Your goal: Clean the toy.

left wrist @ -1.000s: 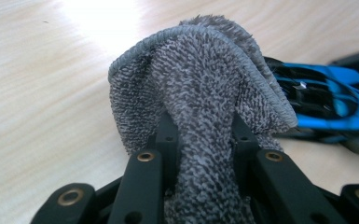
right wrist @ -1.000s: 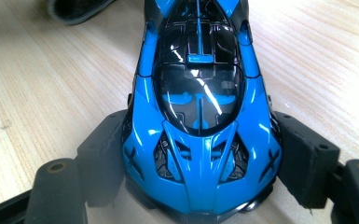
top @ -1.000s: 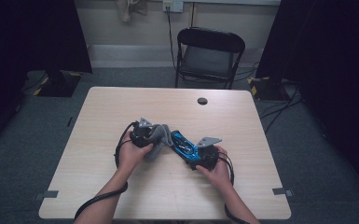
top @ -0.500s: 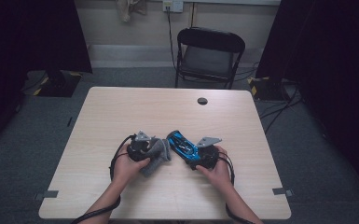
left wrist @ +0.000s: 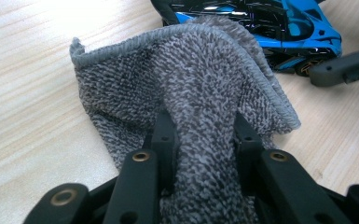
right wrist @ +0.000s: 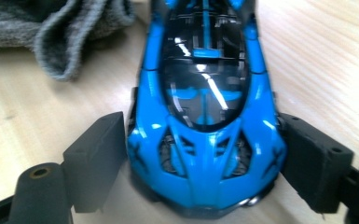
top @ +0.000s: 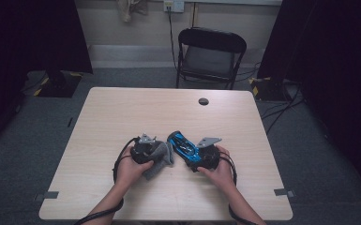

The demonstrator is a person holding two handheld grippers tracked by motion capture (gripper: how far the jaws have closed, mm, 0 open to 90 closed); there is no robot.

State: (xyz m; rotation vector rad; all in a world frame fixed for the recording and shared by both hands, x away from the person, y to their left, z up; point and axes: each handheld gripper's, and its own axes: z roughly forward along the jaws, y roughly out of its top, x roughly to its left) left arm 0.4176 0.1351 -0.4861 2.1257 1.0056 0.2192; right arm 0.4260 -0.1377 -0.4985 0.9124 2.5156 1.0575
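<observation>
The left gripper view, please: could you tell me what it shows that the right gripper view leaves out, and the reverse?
The left gripper view gives the left gripper, its jaws shut on a fold of the grey terry cloth. The right gripper view gives the right gripper, whose jaws have just been opening, with the blue toy car end-on between them. Both share the cloth, the car and the wooden table.

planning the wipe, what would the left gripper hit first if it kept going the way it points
Likely the blue toy car: it lies just past the grey cloth clamped in the left gripper, though depth is hard to judge.
</observation>
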